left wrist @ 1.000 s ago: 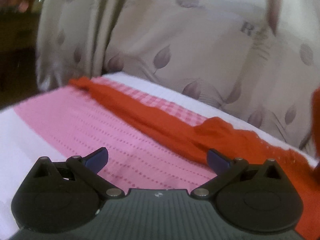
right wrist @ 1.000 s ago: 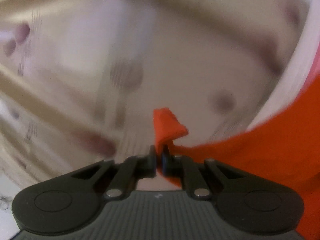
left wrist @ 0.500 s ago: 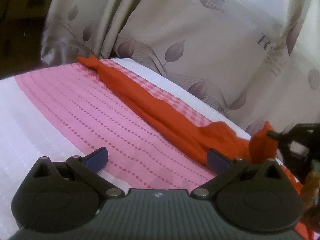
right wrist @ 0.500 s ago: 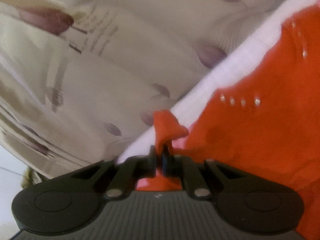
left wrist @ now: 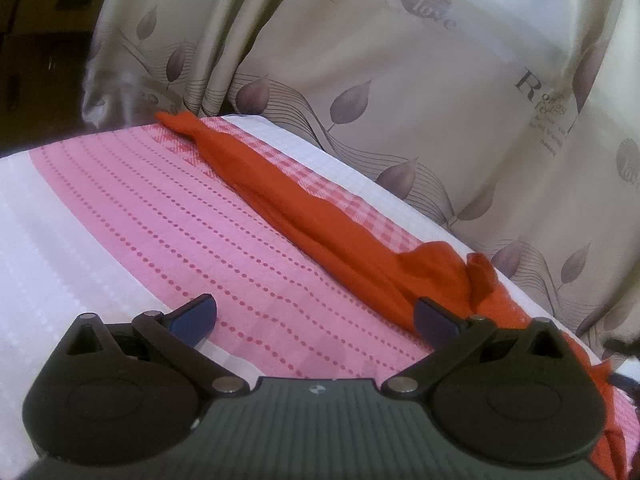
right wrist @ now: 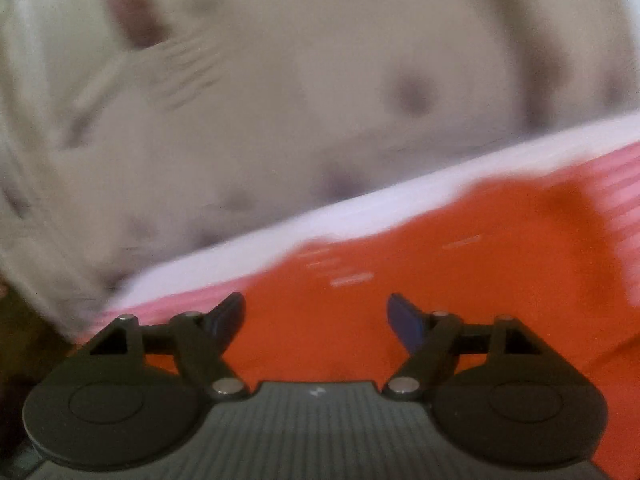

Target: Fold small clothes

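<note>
Both your grippers gape empty: left gripper (left wrist: 316, 314) over the pink cloth (left wrist: 168, 216); right gripper (right wrist: 316, 314), jaws just opened, above the orange garment (left wrist: 320, 220). The garment lies along the cloth's far edge.

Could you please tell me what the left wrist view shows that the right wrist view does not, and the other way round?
Only the left wrist view shows the open left gripper, the orange-red garment's long narrow stretch running to the far corner, and the printed lettering on the beige leaf-patterned curtain. Only the right wrist view, which is blurred, shows the right gripper, whose jaws have just been opening with nothing pinched, above a broad flat area of the garment. Both show the pink-and-white cloth covering and the curtain behind.
</note>
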